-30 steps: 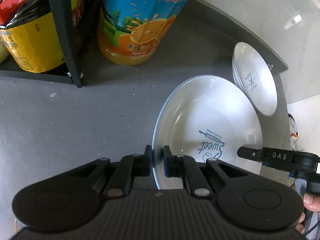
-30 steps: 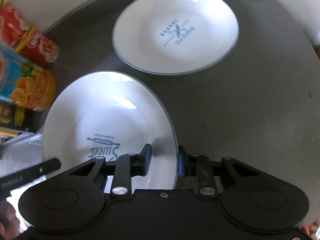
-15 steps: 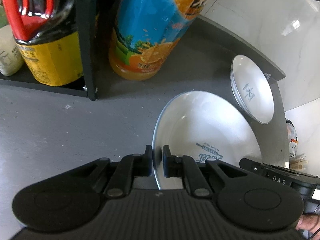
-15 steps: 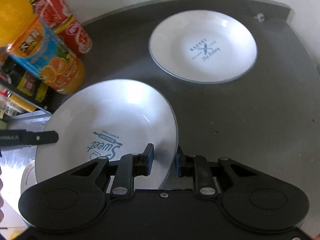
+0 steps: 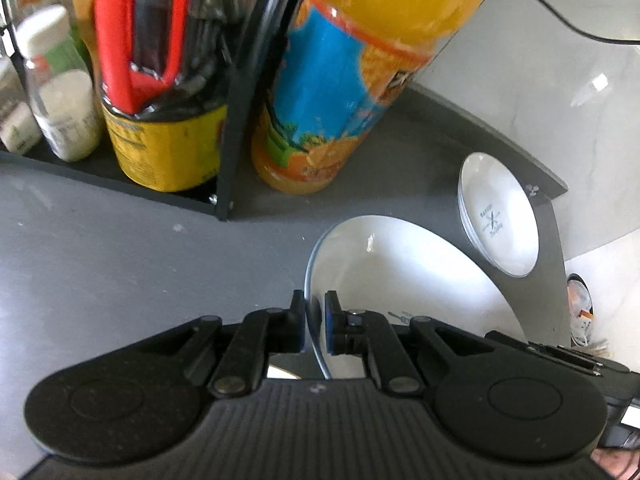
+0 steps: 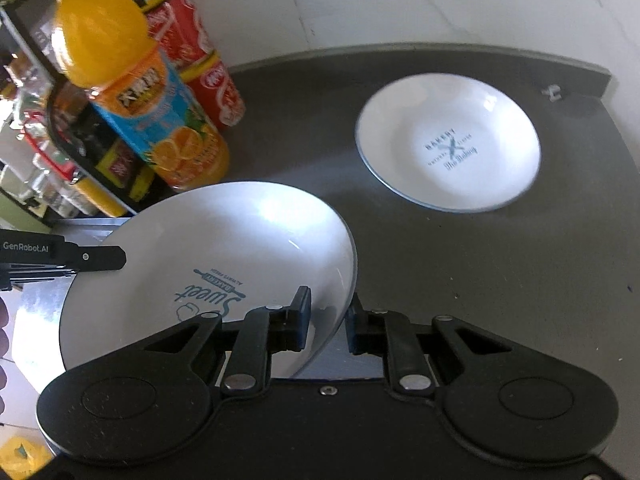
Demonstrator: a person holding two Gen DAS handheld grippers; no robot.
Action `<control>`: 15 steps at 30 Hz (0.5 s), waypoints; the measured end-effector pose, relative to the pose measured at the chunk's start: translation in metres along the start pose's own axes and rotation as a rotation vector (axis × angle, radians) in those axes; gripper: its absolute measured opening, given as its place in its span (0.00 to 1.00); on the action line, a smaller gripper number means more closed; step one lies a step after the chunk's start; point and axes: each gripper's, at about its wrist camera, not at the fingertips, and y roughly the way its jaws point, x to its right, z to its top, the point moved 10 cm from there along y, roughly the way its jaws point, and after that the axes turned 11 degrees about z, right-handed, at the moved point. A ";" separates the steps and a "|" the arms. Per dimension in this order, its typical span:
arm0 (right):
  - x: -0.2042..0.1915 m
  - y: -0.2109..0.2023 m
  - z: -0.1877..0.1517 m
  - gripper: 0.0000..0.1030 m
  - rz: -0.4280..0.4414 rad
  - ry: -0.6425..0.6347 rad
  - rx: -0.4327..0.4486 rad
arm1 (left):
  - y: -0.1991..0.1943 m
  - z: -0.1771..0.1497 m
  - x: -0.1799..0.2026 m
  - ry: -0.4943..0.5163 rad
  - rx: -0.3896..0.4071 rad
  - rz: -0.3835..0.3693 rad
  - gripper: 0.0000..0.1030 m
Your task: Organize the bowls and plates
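A white "Sweet" plate (image 6: 224, 248) is held up off the dark counter (image 6: 460, 272) between both grippers; it also shows in the left wrist view (image 5: 400, 276). My left gripper (image 5: 311, 320) is shut on its left rim. My right gripper (image 6: 328, 312) is shut on its right rim. A second white "Bakery" plate (image 6: 448, 144) lies flat on the counter at the far right, and shows in the left wrist view (image 5: 500, 216).
An orange juice bottle (image 6: 136, 96) and red cans (image 6: 200, 60) stand at the back left of the counter. A black rack (image 5: 228, 120) holds a dark sauce bottle (image 5: 160, 80) and small jars. The counter edge (image 6: 600, 76) runs behind the far plate.
Both grippers have lifted the "Sweet" plate up and back from the counter. The bottles and the far plate now look farther away and lower in view.
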 end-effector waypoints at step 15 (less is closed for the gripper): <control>-0.051 -0.012 -0.004 0.15 0.107 -0.136 0.002 | -0.046 -0.014 -0.033 -0.133 0.074 0.048 0.07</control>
